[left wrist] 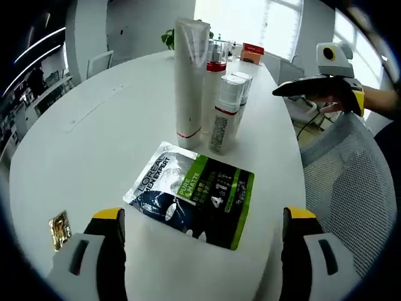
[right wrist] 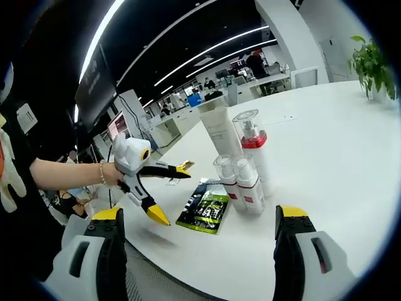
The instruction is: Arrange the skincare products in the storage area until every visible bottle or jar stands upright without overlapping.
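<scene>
Your left tool (left wrist: 203, 241) is spread wide, nothing gripped, hovering just over the flat sachet pack (left wrist: 193, 194) on the white tabletop (left wrist: 94, 138). Beyond the pack: tall white tube (left wrist: 190, 78), red-collared pump bottle (left wrist: 215, 88), two small spray bottles (left wrist: 227, 113), all upright, clustered close. Small gold packet (left wrist: 59, 227) near your left jaw. Your right tool (right wrist: 200, 241) also gapes empty, off the tabletop edge, well apart from the bottles. Potted plant (right wrist: 373, 66) far side.
</scene>
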